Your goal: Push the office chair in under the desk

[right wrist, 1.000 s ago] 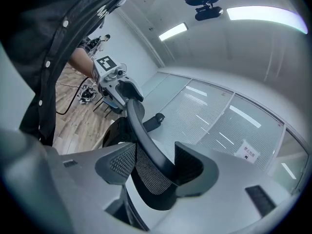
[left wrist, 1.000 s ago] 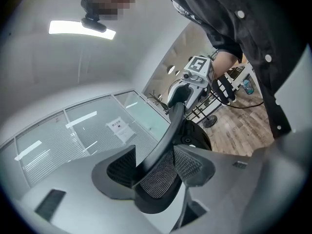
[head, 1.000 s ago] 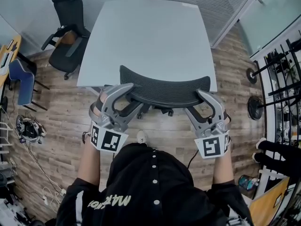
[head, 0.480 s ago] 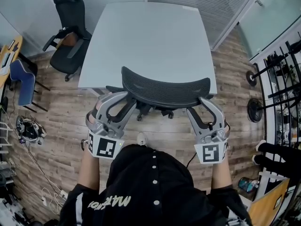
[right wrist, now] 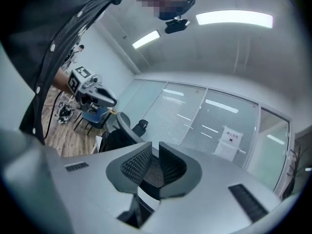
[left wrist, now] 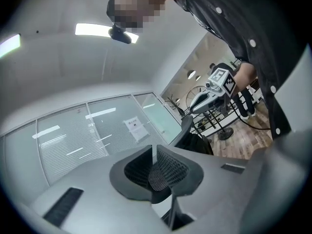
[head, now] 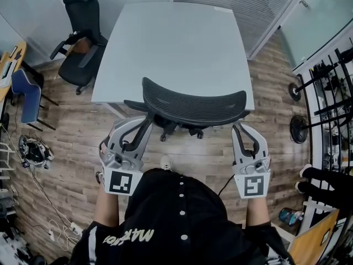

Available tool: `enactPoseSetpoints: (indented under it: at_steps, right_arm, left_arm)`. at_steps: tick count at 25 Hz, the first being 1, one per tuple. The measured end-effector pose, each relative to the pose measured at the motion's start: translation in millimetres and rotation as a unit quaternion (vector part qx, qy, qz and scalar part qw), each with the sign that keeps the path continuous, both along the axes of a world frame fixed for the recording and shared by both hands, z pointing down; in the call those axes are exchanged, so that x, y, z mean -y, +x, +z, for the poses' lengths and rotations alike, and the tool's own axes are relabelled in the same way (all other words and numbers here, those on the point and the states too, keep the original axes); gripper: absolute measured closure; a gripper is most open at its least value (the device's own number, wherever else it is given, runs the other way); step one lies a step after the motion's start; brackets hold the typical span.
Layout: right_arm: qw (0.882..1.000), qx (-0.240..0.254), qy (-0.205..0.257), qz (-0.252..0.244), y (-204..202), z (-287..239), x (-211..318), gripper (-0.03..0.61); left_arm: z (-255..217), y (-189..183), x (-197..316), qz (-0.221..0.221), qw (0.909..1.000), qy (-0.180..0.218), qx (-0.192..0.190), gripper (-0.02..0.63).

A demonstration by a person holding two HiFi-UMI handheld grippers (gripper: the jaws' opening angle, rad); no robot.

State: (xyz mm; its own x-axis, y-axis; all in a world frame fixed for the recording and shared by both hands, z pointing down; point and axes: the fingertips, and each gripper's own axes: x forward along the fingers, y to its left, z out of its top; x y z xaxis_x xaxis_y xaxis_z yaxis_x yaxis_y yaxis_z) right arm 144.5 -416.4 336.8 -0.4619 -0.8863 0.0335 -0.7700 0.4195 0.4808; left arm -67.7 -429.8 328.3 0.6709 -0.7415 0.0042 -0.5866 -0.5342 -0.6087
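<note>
- Jaws: those of the left gripper [left wrist: 153, 150] and the right gripper [right wrist: 155, 147] have just been closing. Each pair now stands drawn together to a thin slit, with nothing held between.
- Dark grey mesh-backed office chair [head: 193, 106]: it stands ahead of both jaw pairs and between them. The ends of its backrest lie just beside the tips; contact cannot be told.
- Orientation: the backrest's long axis runs crosswise to the line of the jaws. Its hollow face is turned away from them, toward the pale grey rectangular desk [head: 171, 43] beyond.
- Writing: a white paper notice [right wrist: 230, 143] hangs on the glass partition far beyond the jaws, its print too small to read. White lettering [head: 129, 236] on the person's black shirt is upside down and not surely legible.
- Views: only the head view shows the whole desk top. Only the gripper views show the ceiling light strips [right wrist: 234, 18], and each shows the opposite gripper off to its side.
</note>
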Motion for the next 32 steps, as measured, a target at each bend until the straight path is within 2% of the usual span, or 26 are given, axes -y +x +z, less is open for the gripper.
enactPoseSetpoints:
  at_steps: [2,4,8,11,15,21,32]
  right_arm:
    - [0.998,0.059,-0.004,0.006,7.2,-9.4,1.1,0.52]
    - [0.996,0.084,-0.009,0.004,15.8,-10.5,0.1,0.526]
    - [0.995,0.09,-0.033,0.019,26.7,-0.1,-2.3,0.527]
    - [0.995,0.086,-0.032,0.026,30.0,1.2,-4.6,0.528]
    - [0.995,0.088,-0.027,0.043,41.7,-0.4,-6.3,0.531]
    - [0.993,0.086,-0.027,0.078,60.3,2.4,-7.4,0.535]
    - [0.983,0.144,-0.029,0.114,80.3,1.3,-4.8,0.541]
  left_arm:
    - [-0.6,-4.2,-1.3,-0.006,0.9997,-0.01,-0.02,0.578]
    - [0.4,-8.9,0.0,-0.015,0.999,-0.022,-0.036,0.584]
    - [1.8,-23.2,2.6,-0.031,0.9958,-0.053,-0.067,0.588]
    - [4.1,-34.3,3.1,-0.045,0.9916,-0.077,-0.094,0.588]
    - [7.0,-50.9,2.8,-0.076,0.9877,-0.087,-0.105,0.588]
    - [2.9,-81.2,7.2,-0.14,0.9728,-0.103,-0.153,0.588]
    - [-2.9,-119.3,17.0,-0.178,0.9684,-0.087,-0.152,0.588]
